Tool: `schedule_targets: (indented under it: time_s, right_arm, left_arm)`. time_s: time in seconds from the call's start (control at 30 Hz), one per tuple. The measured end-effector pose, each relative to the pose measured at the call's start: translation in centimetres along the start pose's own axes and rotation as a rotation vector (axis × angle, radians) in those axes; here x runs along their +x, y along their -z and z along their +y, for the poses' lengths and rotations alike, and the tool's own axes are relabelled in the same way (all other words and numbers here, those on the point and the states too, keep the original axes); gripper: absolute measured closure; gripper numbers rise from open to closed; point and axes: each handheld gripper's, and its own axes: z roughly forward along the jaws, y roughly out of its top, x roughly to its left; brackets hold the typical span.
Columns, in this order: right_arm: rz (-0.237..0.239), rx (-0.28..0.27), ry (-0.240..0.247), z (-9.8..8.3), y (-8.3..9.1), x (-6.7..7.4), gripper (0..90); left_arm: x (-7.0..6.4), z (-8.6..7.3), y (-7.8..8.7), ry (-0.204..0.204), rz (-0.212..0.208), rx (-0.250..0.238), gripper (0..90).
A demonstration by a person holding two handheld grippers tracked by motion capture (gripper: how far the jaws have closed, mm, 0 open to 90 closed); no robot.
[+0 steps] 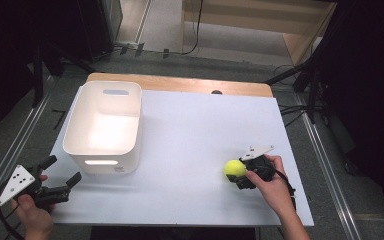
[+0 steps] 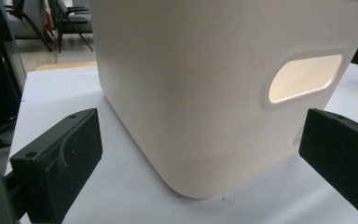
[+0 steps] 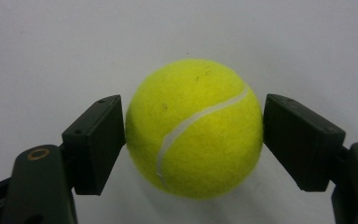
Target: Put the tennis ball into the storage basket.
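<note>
Right gripper view: my right gripper (image 3: 193, 135) grips a tennis ball (image 3: 194, 128), jaws pressing both its sides.
My left gripper (image 1: 60, 173) gapes wide, empty, beside the white bin (image 1: 102, 125).

Bin (image 1: 103, 125) on table (image 1: 195, 125) left — ball (image 1: 234, 168) near right, betw. right tongs (image 1: 239, 176).

The high view looks forward and down over the white table (image 1: 190, 150). Each gripper view sits low and close: left facing the white bin (image 2: 205, 93), right the tennis ball (image 3: 194, 128), both also seen from above.
</note>
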Motion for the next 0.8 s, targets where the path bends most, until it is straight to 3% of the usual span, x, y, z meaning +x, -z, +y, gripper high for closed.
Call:
schedule_targets:
  time_s: [0.17, 0.47, 0.7, 0.8]
  right_arm:
    - [-0.005, 0.026, -0.002, 0.0, -0.5, 0.0, 20.6]
    - [-0.056, 0.066, -0.027, -0.1, -0.9, 0.0, 22.5]
    - [-0.055, 0.064, -0.024, 0.3, -1.1, -0.1, 23.6]
    - [-0.032, 0.062, -0.035, 0.4, -1.0, 0.0, 23.7]
  left_arm:
    - [0.0, 0.0, 0.0, -0.001, 0.001, 0.002, 0.0]
    - [0.0, 0.0, 0.0, 0.003, 0.002, 0.002, 0.0]
    - [0.0, 0.0, 0.0, 0.000, 0.000, 0.002, 0.0]
    - [0.0, 0.0, 0.0, 0.001, -0.001, 0.001, 0.0]
